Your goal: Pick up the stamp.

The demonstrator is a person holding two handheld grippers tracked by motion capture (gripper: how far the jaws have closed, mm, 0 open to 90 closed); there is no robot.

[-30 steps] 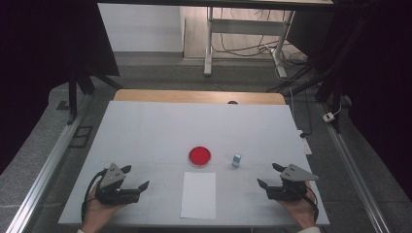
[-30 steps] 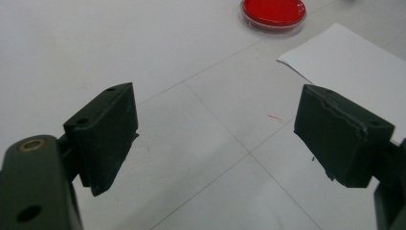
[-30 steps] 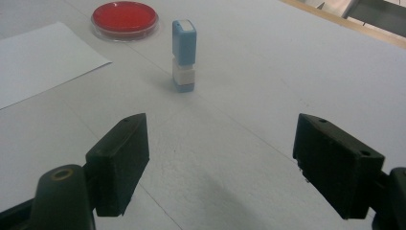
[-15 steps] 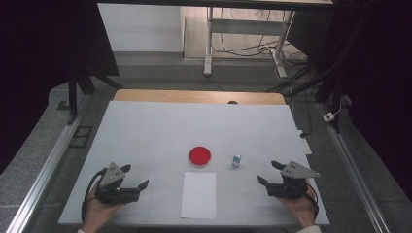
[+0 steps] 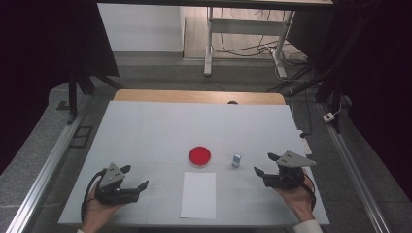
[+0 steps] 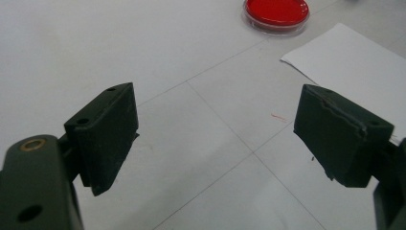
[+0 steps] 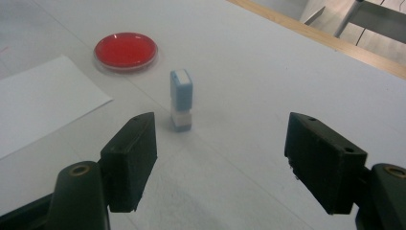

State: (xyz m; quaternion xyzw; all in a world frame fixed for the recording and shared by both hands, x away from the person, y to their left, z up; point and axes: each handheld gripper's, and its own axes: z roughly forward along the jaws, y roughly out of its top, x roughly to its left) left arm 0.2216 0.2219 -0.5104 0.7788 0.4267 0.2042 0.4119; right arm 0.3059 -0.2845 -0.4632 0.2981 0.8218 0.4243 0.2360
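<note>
A round red dish [image 5: 199, 156] sits on the white table near its middle. Right of it a small blue and white block [image 5: 236, 159] stands upright. A white sheet of paper [image 5: 199, 194] lies in front of the dish. My left gripper [image 5: 136, 176] is held at the front left, open and empty; in its own view [image 6: 215, 139] the dish [image 6: 276, 12] and the paper [image 6: 354, 62] lie ahead. My right gripper [image 5: 263, 163] is at the front right, open and empty, just right of the block. Its own view [image 7: 220, 158] shows the block [image 7: 181, 98] ahead of the jaws, slightly left.
The white table top [image 5: 145, 131] has a wooden strip [image 5: 199, 96] along its far edge. Metal rails [image 5: 48, 165] run along both sides. Beyond the table stand a white frame [image 5: 243, 29] and cables on the floor.
My right gripper has shifted slightly forward, toward the block. The left gripper has barely moved. Dish, block and paper stay where they were.
</note>
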